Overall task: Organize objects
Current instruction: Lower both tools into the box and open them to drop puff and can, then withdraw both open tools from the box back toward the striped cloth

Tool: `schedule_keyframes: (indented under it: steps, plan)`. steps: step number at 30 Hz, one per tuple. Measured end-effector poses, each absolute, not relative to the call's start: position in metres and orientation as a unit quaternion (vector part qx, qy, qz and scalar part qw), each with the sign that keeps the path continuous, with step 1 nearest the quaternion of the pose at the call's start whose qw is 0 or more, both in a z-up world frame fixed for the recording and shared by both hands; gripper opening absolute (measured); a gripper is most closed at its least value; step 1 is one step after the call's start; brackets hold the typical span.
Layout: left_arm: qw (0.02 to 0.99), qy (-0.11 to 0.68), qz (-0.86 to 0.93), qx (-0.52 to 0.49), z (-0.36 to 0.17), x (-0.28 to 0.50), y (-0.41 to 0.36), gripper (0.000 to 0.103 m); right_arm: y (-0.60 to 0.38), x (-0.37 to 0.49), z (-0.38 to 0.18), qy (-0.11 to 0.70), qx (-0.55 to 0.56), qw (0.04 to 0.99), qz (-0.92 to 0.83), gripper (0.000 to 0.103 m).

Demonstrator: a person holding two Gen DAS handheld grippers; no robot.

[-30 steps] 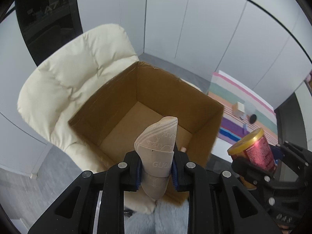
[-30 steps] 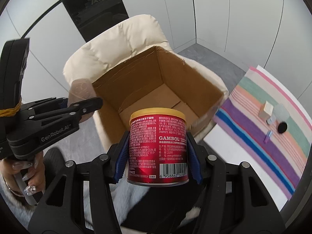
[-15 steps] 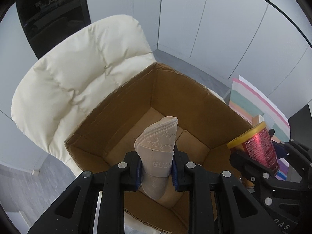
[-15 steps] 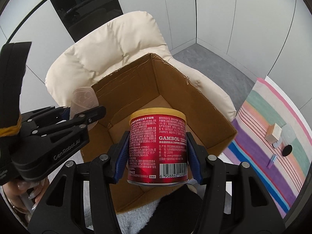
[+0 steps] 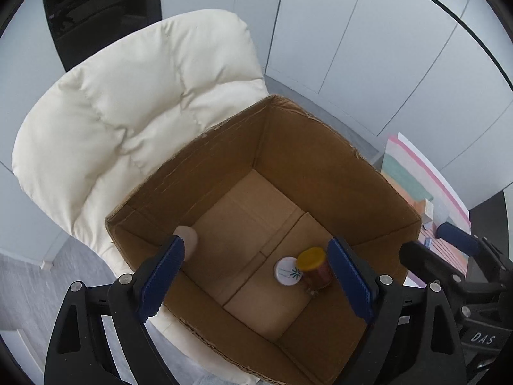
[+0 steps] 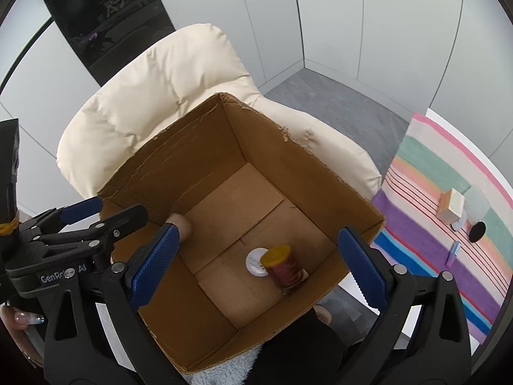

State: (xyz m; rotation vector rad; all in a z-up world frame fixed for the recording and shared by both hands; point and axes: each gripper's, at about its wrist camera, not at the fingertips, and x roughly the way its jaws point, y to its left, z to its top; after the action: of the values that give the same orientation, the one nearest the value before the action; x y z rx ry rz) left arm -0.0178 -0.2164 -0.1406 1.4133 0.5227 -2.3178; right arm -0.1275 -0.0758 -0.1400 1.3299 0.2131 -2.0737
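Both claws hang over an open cardboard box, their jaws opening with nothing pinched between them.

From the left wrist, the left claw (image 5: 255, 284) is spread wide above the cardboard box (image 5: 320, 160), which sits on a cream padded chair (image 5: 134, 102). On the box floor, near the right wall, lies a red can (image 5: 315, 271) with a yellow lid, blurred, and touching its left side a white round lid (image 5: 287, 271) with a small logo. The can lies below the claw, close to the right blue pad. A pale beige piece (image 5: 189, 240) shows just past the left pad, partly hidden and too blurred to make out. The right claw (image 5: 449, 250) juts in at the right edge, cut off.

From the right wrist, the right claw (image 6: 259, 260) is likewise spread over the box (image 6: 198, 160). The can (image 6: 285, 269) lies low between its pads, nearer the right one, with the white lid (image 6: 256, 261) against it. The beige piece (image 6: 182, 224) peeks from behind the left pad. The left claw (image 6: 99, 215) enters from the left. Far right, a striped cloth (image 6: 416, 211) carries a small wooden block (image 6: 451, 203) and a black disc (image 6: 477, 231).
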Motion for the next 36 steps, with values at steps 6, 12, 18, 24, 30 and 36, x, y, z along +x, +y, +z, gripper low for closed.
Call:
schedule_keyframes:
  steps: [6,12,18,24,30,36]
  plan:
    - [0.182,0.171,-0.832,0.495,-0.134,-0.017,-0.212,0.092,-0.069,-0.127,-0.135,0.085,0.504,0.32,-0.798,0.101]
    - [0.18,0.166,-0.838,0.487,-0.124,-0.007,-0.208,0.092,-0.064,-0.124,-0.129,0.086,0.501,0.32,-0.799,0.101]
    - [0.171,0.158,-0.843,0.485,-0.119,0.011,-0.2,0.092,-0.054,-0.112,-0.119,0.083,0.499,0.319,-0.802,0.101]
    - [0.164,0.147,-0.848,0.482,-0.117,0.035,-0.187,0.092,-0.041,-0.094,-0.107,0.084,0.491,0.316,-0.807,0.101]
    - [0.151,0.148,-0.849,0.483,-0.115,0.068,-0.175,0.092,-0.026,-0.068,-0.1,0.088,0.488,0.316,-0.809,0.101]
    - [0.151,0.149,-0.849,0.483,-0.114,0.112,-0.16,0.092,-0.008,-0.027,-0.097,0.1,0.484,0.313,-0.811,0.101]
